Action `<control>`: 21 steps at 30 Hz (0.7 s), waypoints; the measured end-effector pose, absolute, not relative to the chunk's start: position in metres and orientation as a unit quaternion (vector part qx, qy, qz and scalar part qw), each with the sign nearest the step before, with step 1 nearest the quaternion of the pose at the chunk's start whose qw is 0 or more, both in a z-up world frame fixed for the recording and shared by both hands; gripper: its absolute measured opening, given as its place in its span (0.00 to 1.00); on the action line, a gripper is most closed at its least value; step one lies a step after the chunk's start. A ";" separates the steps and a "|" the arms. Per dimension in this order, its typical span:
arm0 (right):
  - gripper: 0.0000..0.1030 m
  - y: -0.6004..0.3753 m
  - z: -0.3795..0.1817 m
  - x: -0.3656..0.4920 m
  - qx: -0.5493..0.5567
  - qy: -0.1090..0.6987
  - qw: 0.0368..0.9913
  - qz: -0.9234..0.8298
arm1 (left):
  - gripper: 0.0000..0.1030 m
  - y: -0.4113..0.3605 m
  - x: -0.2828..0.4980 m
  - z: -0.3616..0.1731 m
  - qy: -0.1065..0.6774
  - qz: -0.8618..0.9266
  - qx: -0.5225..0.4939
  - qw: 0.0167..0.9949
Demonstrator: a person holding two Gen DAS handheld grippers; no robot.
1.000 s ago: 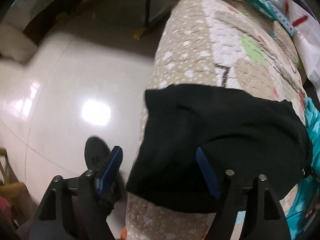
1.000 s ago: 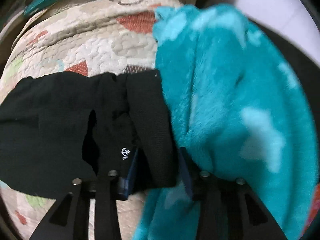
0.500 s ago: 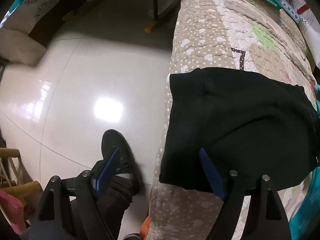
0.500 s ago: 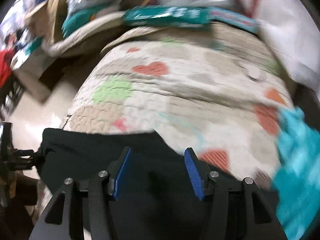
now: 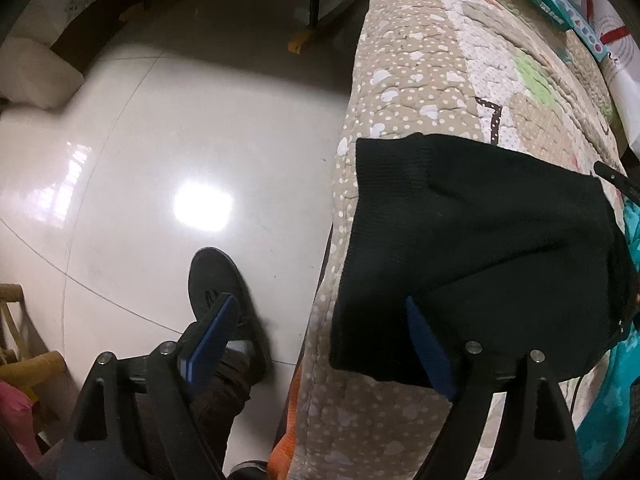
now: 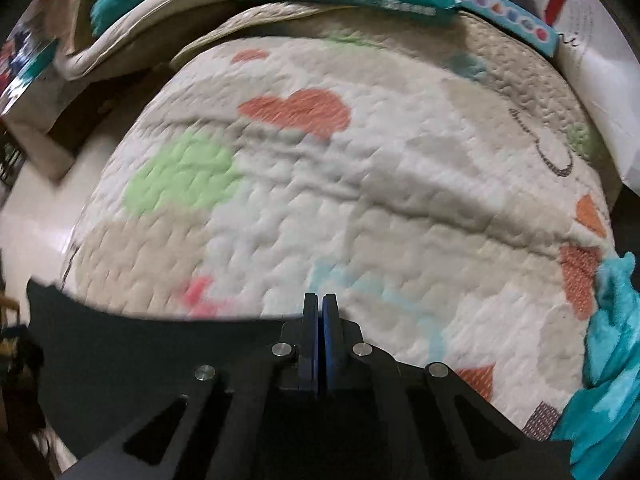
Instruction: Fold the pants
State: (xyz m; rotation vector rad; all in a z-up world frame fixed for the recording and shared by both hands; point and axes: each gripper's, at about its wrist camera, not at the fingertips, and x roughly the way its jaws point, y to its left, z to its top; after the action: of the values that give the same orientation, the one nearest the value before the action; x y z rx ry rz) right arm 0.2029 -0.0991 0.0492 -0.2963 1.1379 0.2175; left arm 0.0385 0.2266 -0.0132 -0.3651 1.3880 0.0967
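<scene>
the black pants [image 5: 480, 248] lay in a compact, folded-looking slab on the quilted bed cover [image 5: 420, 92], at the bed's near corner, with one side draped a little over the edge toward the tiled floor [image 5: 168, 152]. the knit looked soft and matte, the ribbed band ran along the side nearest the floor, and a shallow crease crossed the top layer; the edges seemed fairly square. judged from that, the folding looked close to finished, and the step in hand was likely a final tidy or a last fold. the left hand-held gripper [image 5: 320, 336] hovered with its blue fingers [image 5: 428, 344] wide apart, one over the pants' near edge and the other out over the floor above a dark shoe [image 5: 216, 276], holding nothing. the right hand-held gripper [image 6: 320, 308] had its pads pressed together at the pants' far edge [image 6: 160, 344]; whether any cloth was pinched between them could not be told, as that view was blurred. a next move would call for catching both layers cleanly at the edge. a teal fleece blanket [image 6: 604, 360] lay just beside the pants on the side away from the floor.
</scene>
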 end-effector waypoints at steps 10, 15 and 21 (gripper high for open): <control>0.09 -0.074 0.079 0.184 -0.188 0.483 0.850 0.098 | 0.83 0.295 0.007 -0.026 0.590 0.024 -0.389 0.707; 0.62 -0.009 0.099 0.153 -0.169 0.470 0.842 0.206 | 0.82 0.319 -0.015 -0.030 0.552 0.093 -0.442 0.701; 0.62 0.094 0.083 0.114 -0.201 0.483 0.789 0.321 | 0.82 0.315 -0.019 -0.038 0.535 0.065 -0.494 0.682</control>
State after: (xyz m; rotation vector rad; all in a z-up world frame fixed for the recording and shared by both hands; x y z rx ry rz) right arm 0.1137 0.0937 0.0826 -0.4329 1.0409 0.6920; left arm -0.0185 0.3154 -0.0384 -1.1072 1.2008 0.1451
